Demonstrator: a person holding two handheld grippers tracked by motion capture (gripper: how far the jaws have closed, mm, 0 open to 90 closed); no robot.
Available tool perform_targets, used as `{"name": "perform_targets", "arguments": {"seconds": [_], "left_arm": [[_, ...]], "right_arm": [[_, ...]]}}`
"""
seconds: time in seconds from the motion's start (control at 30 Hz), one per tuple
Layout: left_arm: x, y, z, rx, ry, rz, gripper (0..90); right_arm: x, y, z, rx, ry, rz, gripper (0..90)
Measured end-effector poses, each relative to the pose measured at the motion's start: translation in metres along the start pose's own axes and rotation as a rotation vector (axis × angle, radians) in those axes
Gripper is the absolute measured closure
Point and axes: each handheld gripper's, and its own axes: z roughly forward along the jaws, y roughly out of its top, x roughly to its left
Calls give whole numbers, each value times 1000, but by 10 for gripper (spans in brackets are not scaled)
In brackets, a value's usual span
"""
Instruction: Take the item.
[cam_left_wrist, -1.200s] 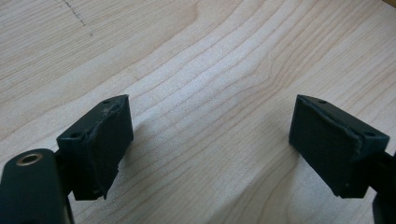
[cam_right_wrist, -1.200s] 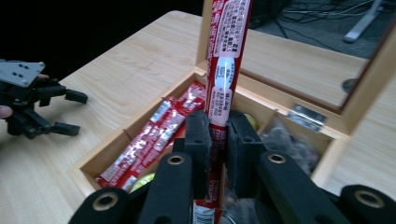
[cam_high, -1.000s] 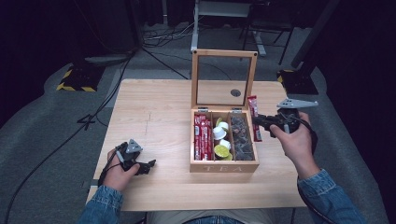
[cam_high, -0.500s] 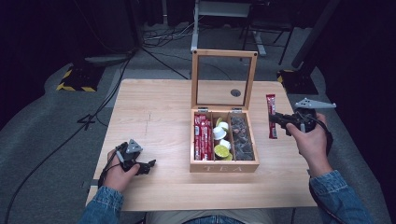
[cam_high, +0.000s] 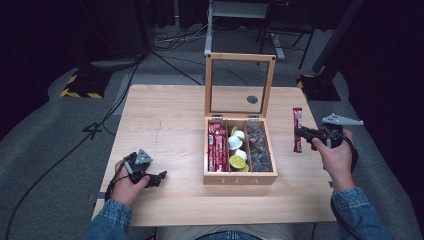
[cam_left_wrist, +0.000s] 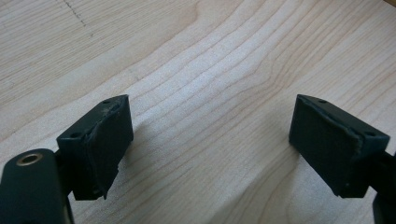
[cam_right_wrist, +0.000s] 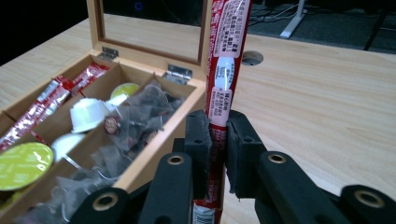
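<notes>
Right gripper view: our right gripper (cam_right_wrist: 217, 154) pads clamped on red stick packet (cam_right_wrist: 223, 70), packet upright between jaws, running past them top and bottom. High view: packet (cam_high: 297, 129) held to right of wooden tea box (cam_high: 240, 177), apart from it, above table (cam_high: 165, 120). Box lid open; more red sticks, capsules, tea bags in three compartments. Left gripper (cam_high: 150, 178) jaws wide, nothing between, over bare table near front left.

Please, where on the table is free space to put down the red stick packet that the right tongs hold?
Bare wood lies right of the tea box, between its right wall and the table edge, under the red stick packet in the right tongs. The wide left half, between box and left tongs, is free too. Inside the box, all three compartments are crowded.
</notes>
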Motion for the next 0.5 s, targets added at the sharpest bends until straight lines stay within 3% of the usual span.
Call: {"name": "perform_targets", "arguments": {"seconds": [0.07,0.2,0.23,0.5], "left_arm": [[0,0,0,0,-1,-2,138],[0,0,0,-3,0,-1,138],[0,0,0,-1,-1,-1,138],[0,0,0,0,-1,0,138]], "right_arm": [[-3,-8,2,-8,6,0,804],[-11,-26,7,-51,-2,52,804],[-13,-29,9,-44,-7,69,804],[-18,-41,22,54,-61,59,804]]}}
